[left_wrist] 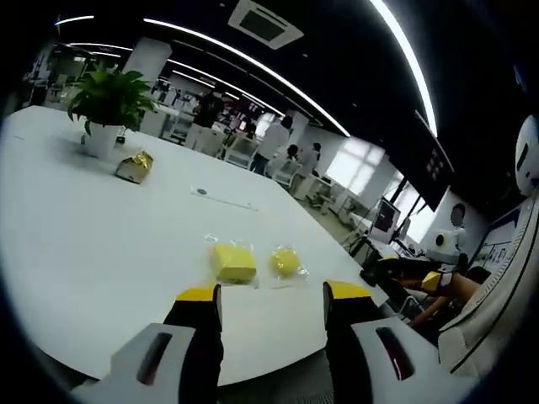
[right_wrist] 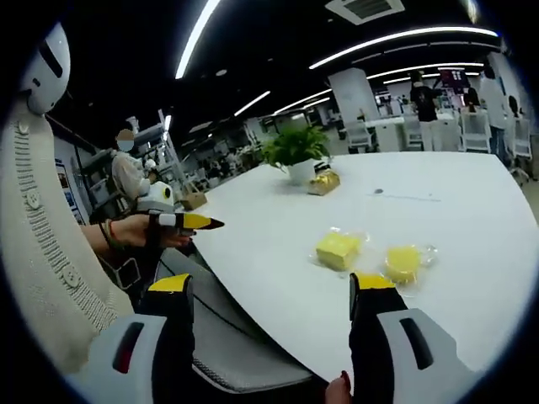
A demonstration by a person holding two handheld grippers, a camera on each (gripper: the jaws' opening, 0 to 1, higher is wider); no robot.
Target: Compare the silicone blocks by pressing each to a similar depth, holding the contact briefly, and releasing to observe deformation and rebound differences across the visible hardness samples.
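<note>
Left gripper view: the left gripper [left_wrist: 272, 296], jaws apart and empty, hovers near two yellow silicone blocks, a square block [left_wrist: 233, 262] and a round block [left_wrist: 287, 262], on a white table [left_wrist: 93, 236] with one potted plant [left_wrist: 108, 108].

Right gripper view: the right gripper [right_wrist: 271, 288], jaws apart, faces the same two blocks; the left gripper shows at left.

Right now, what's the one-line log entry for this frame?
phase: pre-contact | left gripper: open, clear of table | right gripper: open | square block, round block: untouched, side by side
</note>
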